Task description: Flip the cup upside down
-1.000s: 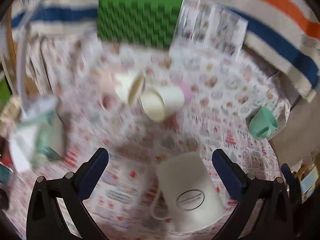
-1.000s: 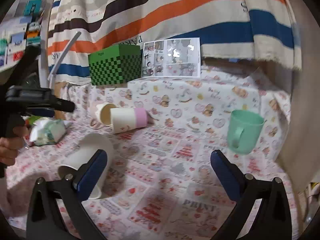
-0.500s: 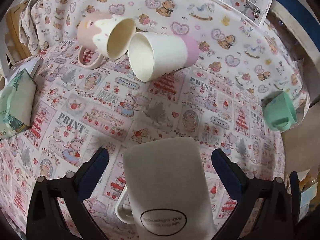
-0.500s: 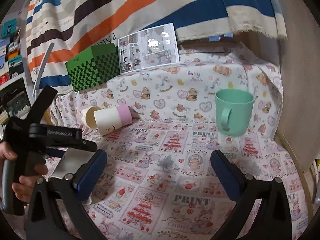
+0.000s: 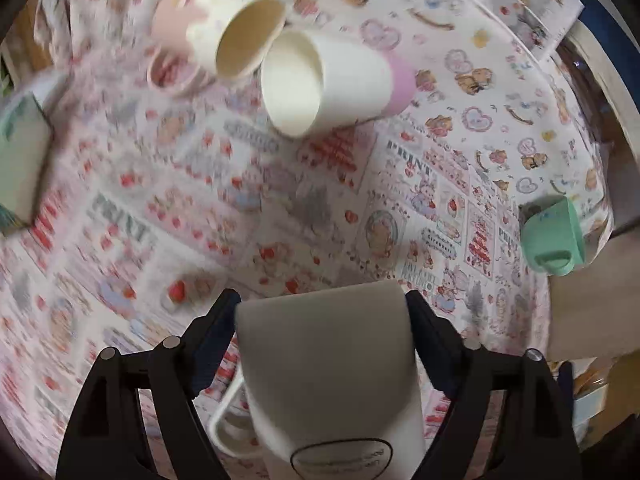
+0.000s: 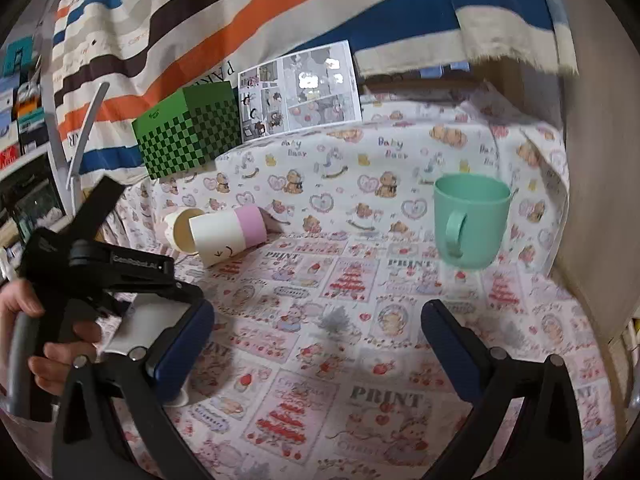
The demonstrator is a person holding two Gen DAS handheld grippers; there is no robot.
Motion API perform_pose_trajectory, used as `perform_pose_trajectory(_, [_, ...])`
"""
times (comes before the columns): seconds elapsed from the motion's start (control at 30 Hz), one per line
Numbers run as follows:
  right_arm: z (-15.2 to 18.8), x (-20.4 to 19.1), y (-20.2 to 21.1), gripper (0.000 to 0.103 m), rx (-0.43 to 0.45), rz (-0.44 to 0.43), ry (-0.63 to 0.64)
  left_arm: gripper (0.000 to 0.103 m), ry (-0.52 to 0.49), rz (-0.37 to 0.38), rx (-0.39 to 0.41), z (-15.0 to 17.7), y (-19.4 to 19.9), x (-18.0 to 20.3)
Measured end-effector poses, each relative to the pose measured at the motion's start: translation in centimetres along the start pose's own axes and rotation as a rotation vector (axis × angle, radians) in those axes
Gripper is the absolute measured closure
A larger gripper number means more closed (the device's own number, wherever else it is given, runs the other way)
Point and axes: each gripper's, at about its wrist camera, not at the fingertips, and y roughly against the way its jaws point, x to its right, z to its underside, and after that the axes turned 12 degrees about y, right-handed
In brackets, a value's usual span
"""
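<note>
A white mug (image 5: 332, 376) with a handle and an oval logo lies on its side between the fingers of my left gripper (image 5: 322, 312), which is shut on its body. In the right wrist view the left gripper (image 6: 120, 276) and the white mug (image 6: 148, 320) show at the lower left. My right gripper (image 6: 318, 332) is open and empty above the cloth. A mint green mug (image 6: 470, 220) stands upright at the right; it also shows in the left wrist view (image 5: 554, 240).
A white and pink cup (image 5: 332, 84) and a pink mug (image 5: 216, 48) lie on their sides on the patterned tablecloth (image 6: 320, 380). A green checkered box (image 6: 188, 136) and a comic sheet (image 6: 298, 88) stand at the back. A tissue pack (image 5: 20, 172) lies left.
My left gripper has closed its fingers on the white mug, which was between open jaws before. The right gripper's view has shifted a little closer to the table.
</note>
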Motion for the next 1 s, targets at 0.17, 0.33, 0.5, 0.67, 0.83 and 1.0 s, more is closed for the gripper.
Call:
perform_pose_trajectory(0.17, [-0.2,0.5,0.1,0.0,-0.004,-0.009,-0.016,0.025,-0.125,-0.028,0.118,1.3,2.2,1.4])
perform_pose_trajectory(0.33, [-0.1,1.0,-0.4,0.0,-0.03,-0.022,-0.044,0.026,-0.28,-0.053,0.379,4.1,7.2,2.6])
perform_pose_trajectory(0.5, [0.0,1.1,-0.7,0.0,-0.048,-0.008,-0.045,0.026,-0.354,-0.048,0.491,4.8,9.5,3.1])
perform_pose_trajectory(0.67, [-0.2,1.0,-0.7,0.0,-0.039,0.006,-0.023,0.026,-0.445,-0.092,0.51,4.6,8.7,4.1])
perform_pose_trajectory(0.83, [0.0,0.9,-0.9,0.0,-0.053,0.002,-0.024,0.026,-0.461,-0.1,0.461,4.6,7.5,4.5])
perform_pose_trajectory(1.0, [0.0,0.8,-0.9,0.0,-0.059,0.003,-0.024,0.026,-0.471,-0.07,0.346,4.6,6.3,4.7])
